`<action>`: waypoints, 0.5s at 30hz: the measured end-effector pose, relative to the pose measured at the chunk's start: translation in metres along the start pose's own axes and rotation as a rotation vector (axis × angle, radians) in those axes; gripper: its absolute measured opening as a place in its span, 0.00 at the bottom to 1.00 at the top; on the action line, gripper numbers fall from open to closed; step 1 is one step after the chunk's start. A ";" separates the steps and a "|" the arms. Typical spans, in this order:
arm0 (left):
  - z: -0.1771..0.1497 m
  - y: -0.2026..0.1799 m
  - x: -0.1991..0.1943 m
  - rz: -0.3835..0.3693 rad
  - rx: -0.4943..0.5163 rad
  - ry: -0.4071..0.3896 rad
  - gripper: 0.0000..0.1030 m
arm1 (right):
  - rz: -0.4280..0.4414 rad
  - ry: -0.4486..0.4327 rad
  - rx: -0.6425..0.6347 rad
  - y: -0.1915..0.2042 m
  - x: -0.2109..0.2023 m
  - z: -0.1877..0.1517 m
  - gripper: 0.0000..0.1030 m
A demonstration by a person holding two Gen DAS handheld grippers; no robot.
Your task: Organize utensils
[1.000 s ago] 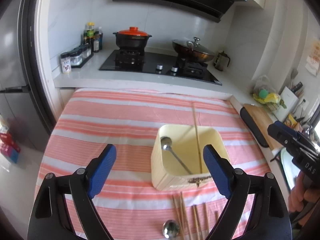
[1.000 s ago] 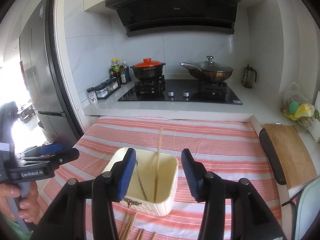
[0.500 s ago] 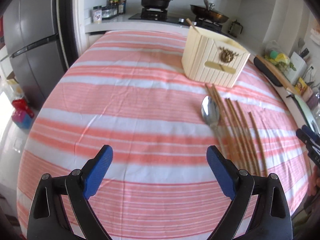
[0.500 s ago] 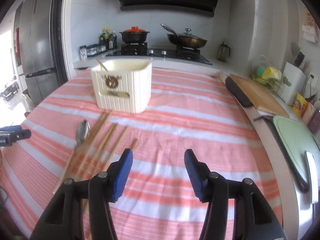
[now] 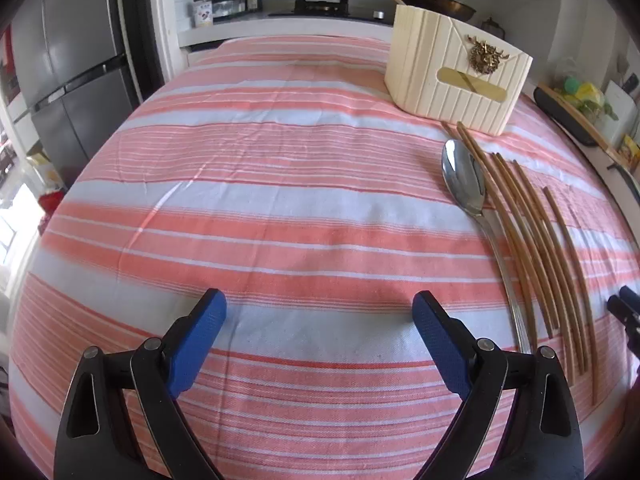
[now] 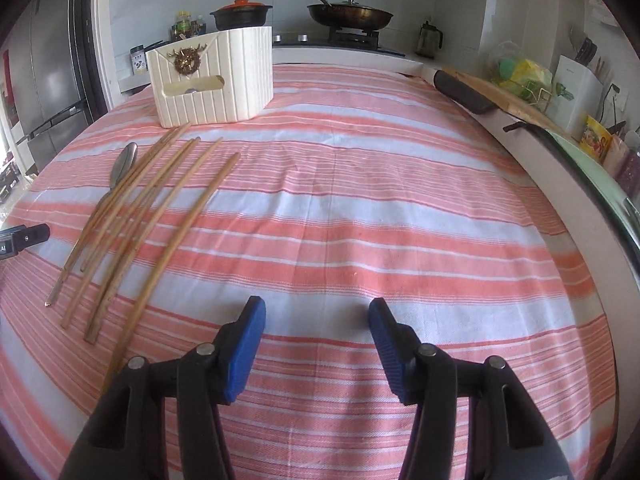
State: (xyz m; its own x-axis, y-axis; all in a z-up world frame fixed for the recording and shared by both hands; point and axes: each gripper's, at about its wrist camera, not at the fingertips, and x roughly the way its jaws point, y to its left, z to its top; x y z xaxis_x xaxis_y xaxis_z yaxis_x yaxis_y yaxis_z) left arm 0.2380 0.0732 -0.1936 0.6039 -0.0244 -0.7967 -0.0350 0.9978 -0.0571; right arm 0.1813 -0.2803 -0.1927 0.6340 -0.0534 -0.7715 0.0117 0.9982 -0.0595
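A cream ribbed utensil box (image 5: 452, 76) (image 6: 212, 76) stands on the striped cloth toward the far side. In front of it lie a steel spoon (image 5: 466, 180) (image 6: 122, 164) and several wooden chopsticks (image 5: 532, 236) (image 6: 160, 204), side by side. My left gripper (image 5: 318, 312) hovers low over bare cloth, open and empty, with the utensils to its right. My right gripper (image 6: 316, 316) is also open and empty, with the chopsticks to its left. Each gripper's tip shows at the edge of the other's view.
Behind the table is a counter with a hob, a black pot with an orange lid (image 6: 241, 14) and a lidded pan (image 6: 348, 12). A cutting board (image 6: 492, 94) and clutter line the right counter. A grey fridge (image 5: 68, 64) stands at left.
Both grippers have dropped from above the utensil box down and back toward the near part of the table. The box, seen from above before, now shows its front face.
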 end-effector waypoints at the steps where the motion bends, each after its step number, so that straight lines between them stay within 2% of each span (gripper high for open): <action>1: 0.000 0.000 0.000 0.004 -0.001 0.000 0.92 | 0.007 0.002 0.007 -0.001 0.000 0.000 0.54; 6: -0.001 -0.008 0.004 0.033 0.039 0.020 0.97 | 0.014 0.002 0.017 -0.002 0.001 -0.001 0.55; 15: -0.001 -0.007 0.004 0.034 0.036 0.026 1.00 | 0.013 0.003 0.017 -0.002 0.001 -0.001 0.56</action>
State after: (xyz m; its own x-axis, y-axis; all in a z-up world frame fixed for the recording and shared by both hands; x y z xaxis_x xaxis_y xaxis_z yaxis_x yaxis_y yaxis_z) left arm 0.2401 0.0662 -0.1969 0.5819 0.0089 -0.8132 -0.0264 0.9996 -0.0079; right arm 0.1811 -0.2827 -0.1944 0.6321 -0.0403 -0.7738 0.0169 0.9991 -0.0383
